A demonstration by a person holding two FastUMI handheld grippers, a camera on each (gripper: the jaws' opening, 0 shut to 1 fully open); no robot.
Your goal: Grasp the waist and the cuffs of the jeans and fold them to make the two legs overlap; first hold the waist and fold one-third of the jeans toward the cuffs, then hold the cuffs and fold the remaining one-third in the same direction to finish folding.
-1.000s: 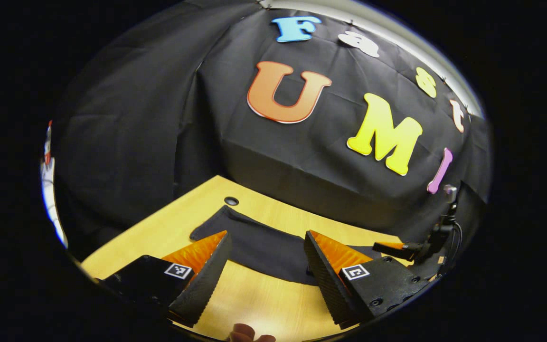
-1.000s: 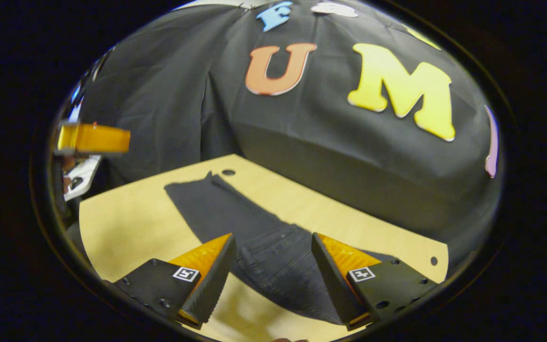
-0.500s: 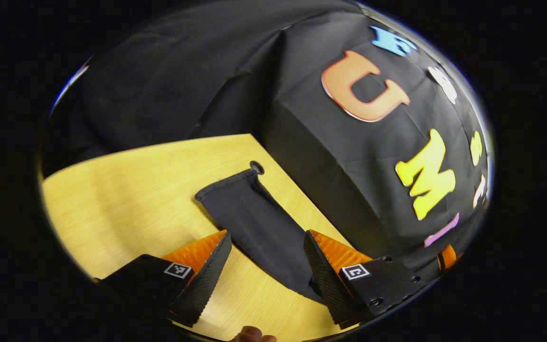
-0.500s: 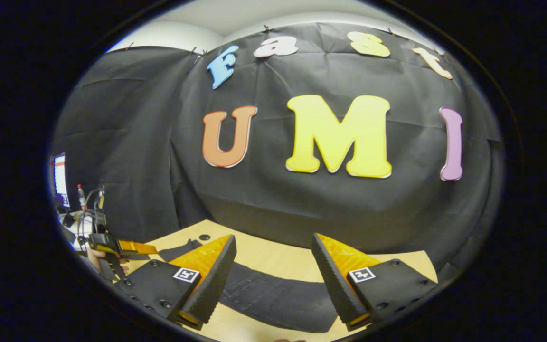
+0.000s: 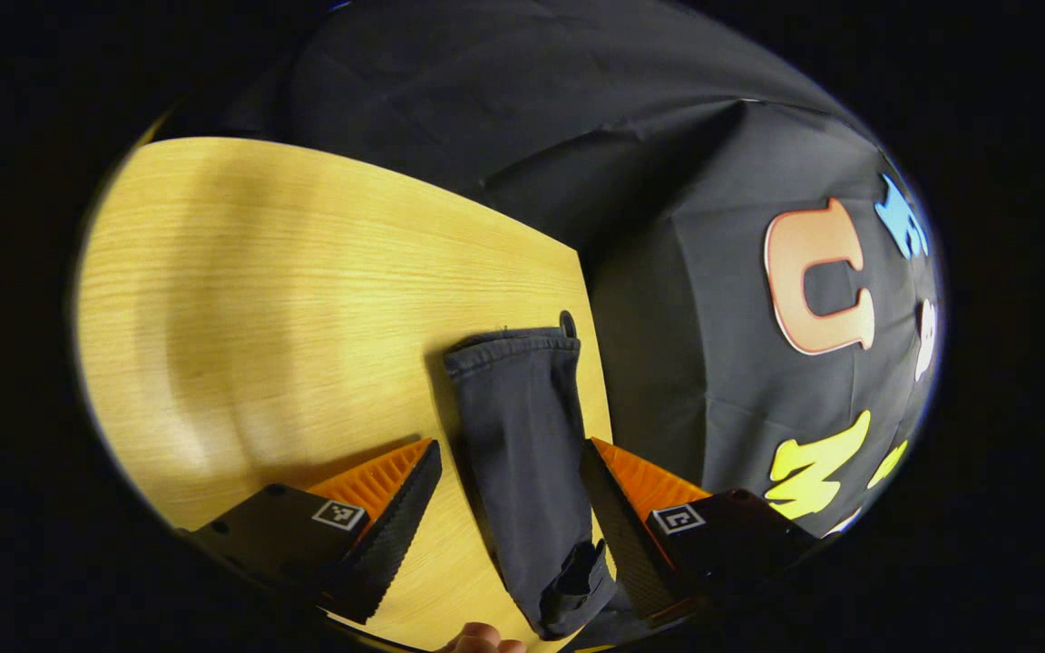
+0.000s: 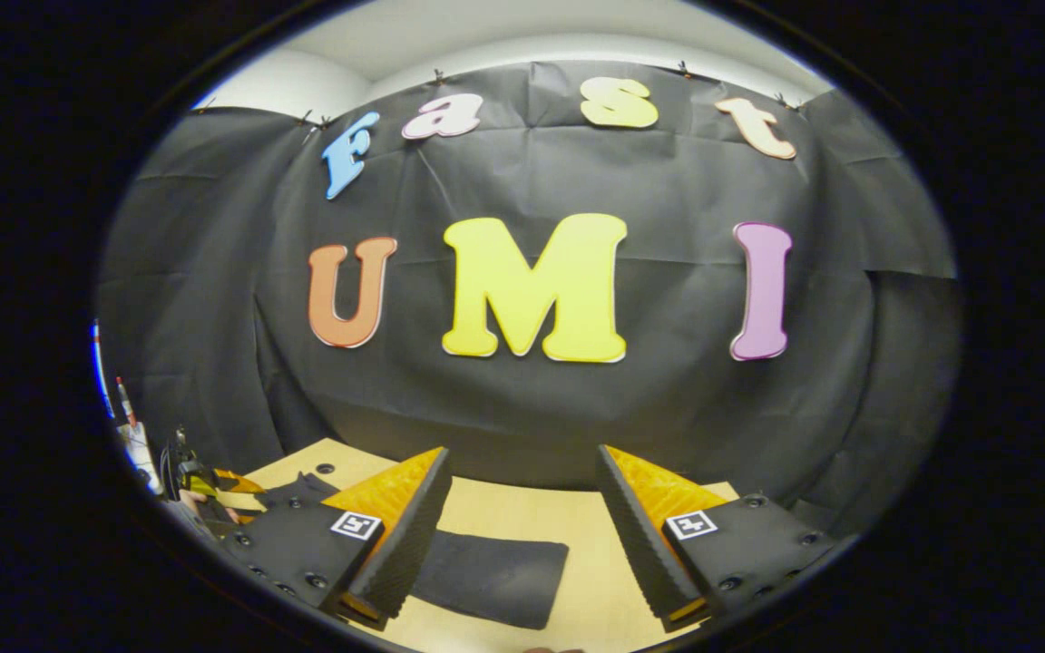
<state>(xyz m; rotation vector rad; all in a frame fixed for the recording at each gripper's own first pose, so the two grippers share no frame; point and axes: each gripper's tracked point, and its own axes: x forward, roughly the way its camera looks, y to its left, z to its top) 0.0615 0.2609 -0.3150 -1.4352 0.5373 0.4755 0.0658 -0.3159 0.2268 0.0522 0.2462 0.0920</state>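
Observation:
The dark jeans (image 5: 522, 435) lie flat on the wooden table (image 5: 287, 290). In the left gripper view one leg runs from its hemmed cuff (image 5: 512, 345) down between my open left gripper's (image 5: 509, 535) fingers, which do not touch it. A folded strap-like bit of cloth (image 5: 577, 571) sits near the right finger. In the right gripper view my right gripper (image 6: 522, 535) is open above the table, with a square end of the jeans (image 6: 495, 576) low between its fingers. The left gripper (image 6: 223, 479) shows small at the far left.
The table's far edge meets the black cloth wall (image 5: 668, 345), close beside the cuff. A small round hole (image 5: 568, 319) sits by the cuff. Bare wood (image 6: 595, 589) lies to the right of the jeans' end. A person's fingertip (image 5: 477, 638) shows at the bottom.
The left gripper has swung round so the leg now runs straight between its fingers. The right gripper has tilted up and shifted right, towards the jeans' end. Both stayed open.

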